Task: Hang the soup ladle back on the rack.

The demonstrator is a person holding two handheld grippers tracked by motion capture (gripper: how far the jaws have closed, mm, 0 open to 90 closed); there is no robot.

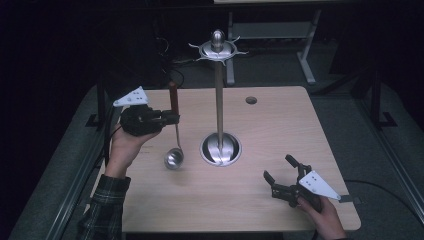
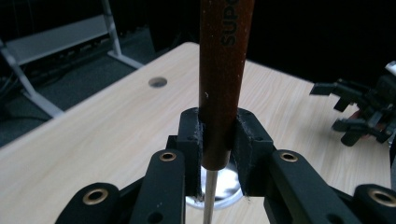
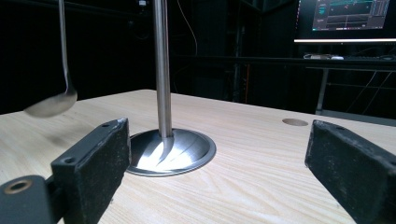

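Jaws clamp ladle [image 2: 223, 79] handle, lettering "SUP" readable, rest cropped

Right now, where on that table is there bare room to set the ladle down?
Bare wood lies right of the stand's base up to the cable hole, and along the near edge between both hands. It is tighter at left, where the left gripper holds the ladle beside the base.

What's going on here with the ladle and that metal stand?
A person holds a gripper in each hand at a wooden table. The left gripper is clamped on the brown handle of a ladle, holding it upright with the bowl hanging just above the tabletop, beside a tall metal stand with hooks at its top. The right gripper rests near the table's front right corner with its jaws open, holding nothing. The ladle is not yet on a hook.
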